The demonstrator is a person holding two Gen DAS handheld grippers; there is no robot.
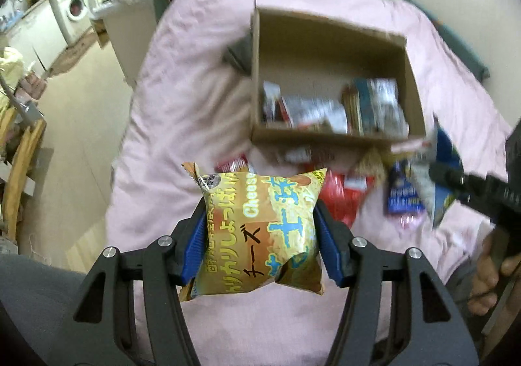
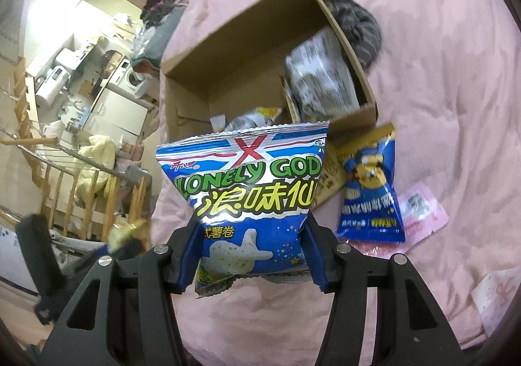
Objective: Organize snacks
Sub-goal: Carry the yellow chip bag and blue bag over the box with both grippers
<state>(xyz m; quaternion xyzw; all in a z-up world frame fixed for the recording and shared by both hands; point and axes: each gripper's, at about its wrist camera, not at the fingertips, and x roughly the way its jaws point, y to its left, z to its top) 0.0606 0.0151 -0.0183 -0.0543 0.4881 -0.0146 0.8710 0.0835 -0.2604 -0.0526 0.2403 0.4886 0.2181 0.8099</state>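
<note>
My left gripper (image 1: 260,235) is shut on a yellow cheese snack bag (image 1: 260,229), held above the pink bed. My right gripper (image 2: 250,252) is shut on a blue and silver Lonely God snack bag (image 2: 247,196); that bag and gripper also show at the right edge of the left wrist view (image 1: 436,170). An open cardboard box (image 1: 329,134) lies on the bed ahead, with several packets (image 1: 335,108) along its near wall. In the right wrist view the box (image 2: 189,105) holds a grey packet (image 2: 319,73). Loose snacks lie in front of the box, among them a blue bag (image 2: 371,190) and red packets (image 1: 342,196).
A grey striped cat (image 2: 358,27) lies behind the box. A pink packet (image 2: 420,213) lies on the pink bedcover (image 1: 182,105). To the left the bed's edge drops off to a wooden railing (image 2: 81,196), and a kitchen with a washing machine (image 1: 73,7) beyond.
</note>
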